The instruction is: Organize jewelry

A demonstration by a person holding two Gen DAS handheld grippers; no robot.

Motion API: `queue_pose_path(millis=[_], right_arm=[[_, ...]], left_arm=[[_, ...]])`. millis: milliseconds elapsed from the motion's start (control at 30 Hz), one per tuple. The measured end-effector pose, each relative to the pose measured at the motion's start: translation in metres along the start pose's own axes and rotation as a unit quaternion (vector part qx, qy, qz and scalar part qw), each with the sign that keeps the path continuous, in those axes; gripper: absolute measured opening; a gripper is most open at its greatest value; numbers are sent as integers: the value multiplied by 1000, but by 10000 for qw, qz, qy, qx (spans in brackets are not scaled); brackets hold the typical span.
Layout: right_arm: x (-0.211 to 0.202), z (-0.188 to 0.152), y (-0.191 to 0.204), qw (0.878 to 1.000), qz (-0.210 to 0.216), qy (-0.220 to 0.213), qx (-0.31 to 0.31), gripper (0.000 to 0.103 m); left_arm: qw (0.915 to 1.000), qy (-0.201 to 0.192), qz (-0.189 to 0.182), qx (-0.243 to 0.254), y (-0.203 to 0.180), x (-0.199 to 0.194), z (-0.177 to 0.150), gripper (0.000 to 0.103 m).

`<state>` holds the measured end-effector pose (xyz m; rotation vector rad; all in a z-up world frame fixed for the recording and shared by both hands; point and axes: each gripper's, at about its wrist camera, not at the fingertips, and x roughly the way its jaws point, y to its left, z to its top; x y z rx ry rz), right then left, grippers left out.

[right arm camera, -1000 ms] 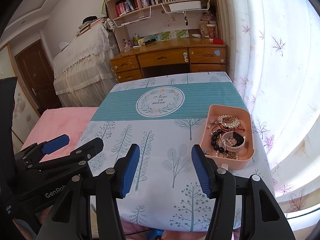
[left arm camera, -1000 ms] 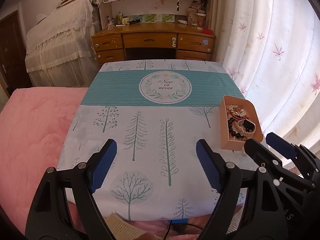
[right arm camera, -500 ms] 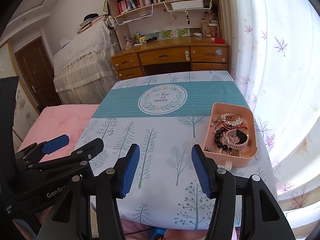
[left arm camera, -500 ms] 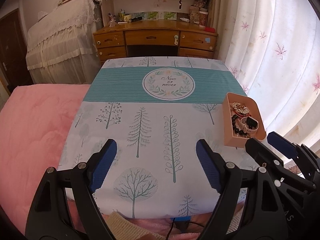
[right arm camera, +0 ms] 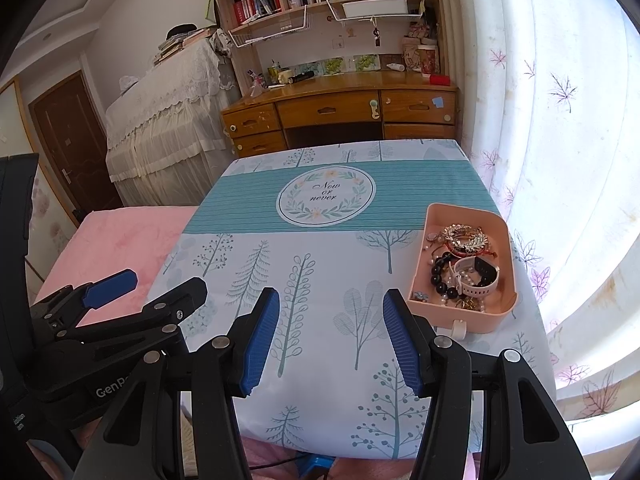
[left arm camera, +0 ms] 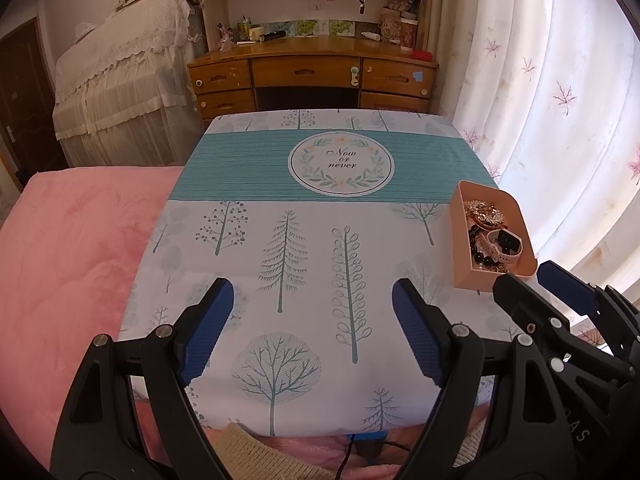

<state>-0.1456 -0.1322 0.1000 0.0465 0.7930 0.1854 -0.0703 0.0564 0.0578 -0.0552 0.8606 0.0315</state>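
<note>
Both views now sit slightly nearer the tree-printed tablecloth (left arm camera: 304,240); left gripper (left arm camera: 312,332) gapes wide, right gripper (right arm camera: 331,338) half-open, both empty. Ahead-right, near the cloth's edge, a pink plastic tray (right arm camera: 508,264) holds tangled bracelets.

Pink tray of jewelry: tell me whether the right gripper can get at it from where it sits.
Probably yes. The right gripper is open and empty, and the pink tray lies just ahead to its right, open-topped, with only bare tablecloth between them.
</note>
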Motion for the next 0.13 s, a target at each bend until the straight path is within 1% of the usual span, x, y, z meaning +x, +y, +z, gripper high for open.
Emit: queue_pose_path(millis=[133], right_arm=[[6, -4, 1, 10000, -4, 40, 1, 55]], left_arm=[[10000, 3, 7, 3, 0, 0, -1, 80]])
